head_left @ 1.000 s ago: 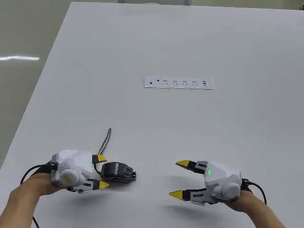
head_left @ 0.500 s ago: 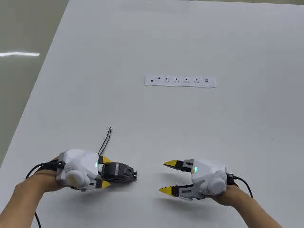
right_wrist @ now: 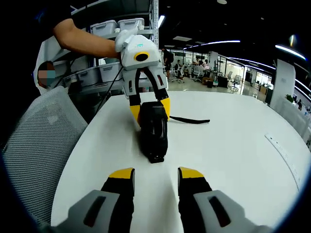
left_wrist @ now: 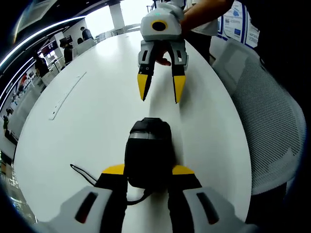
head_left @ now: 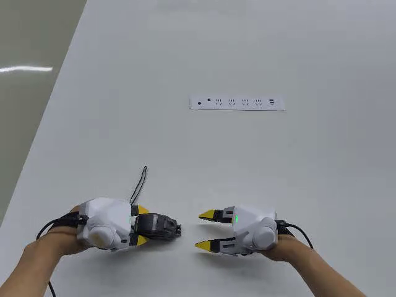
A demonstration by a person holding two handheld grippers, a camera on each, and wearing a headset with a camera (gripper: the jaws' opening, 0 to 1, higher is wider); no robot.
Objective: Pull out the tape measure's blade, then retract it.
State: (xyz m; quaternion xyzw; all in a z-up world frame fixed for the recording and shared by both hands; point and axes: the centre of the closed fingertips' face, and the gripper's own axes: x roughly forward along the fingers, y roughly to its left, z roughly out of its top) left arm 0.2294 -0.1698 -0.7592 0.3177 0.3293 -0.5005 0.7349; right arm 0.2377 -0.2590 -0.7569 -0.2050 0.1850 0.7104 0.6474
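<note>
You're clamping the tape measure (head_left: 159,226) in the left gripper (head_left: 143,225), jaws closed on the rear of the black case. The case is lying on the table (head_left: 247,167) at the near left edge, nose pointing at the right gripper (head_left: 205,230). The strap (head_left: 141,182) is trailing off beyond the left gripper. The right gripper is sitting just short of the nose, jaws apart, gripping nothing, not touching the case.

Risks as I'm judging them:
- You're only holding the case's rear, so a pull on the blade could twist or drag it out of the jaws.
- The right jaws could close on the case nose and miss the blade hook.
- Letting the blade go at full extension could snap it back hard.

Hard to read: the blade hook is too small to make out. The case is hiding the left pads' contact. I can't tell whether the right jaws are touching the table.
</note>
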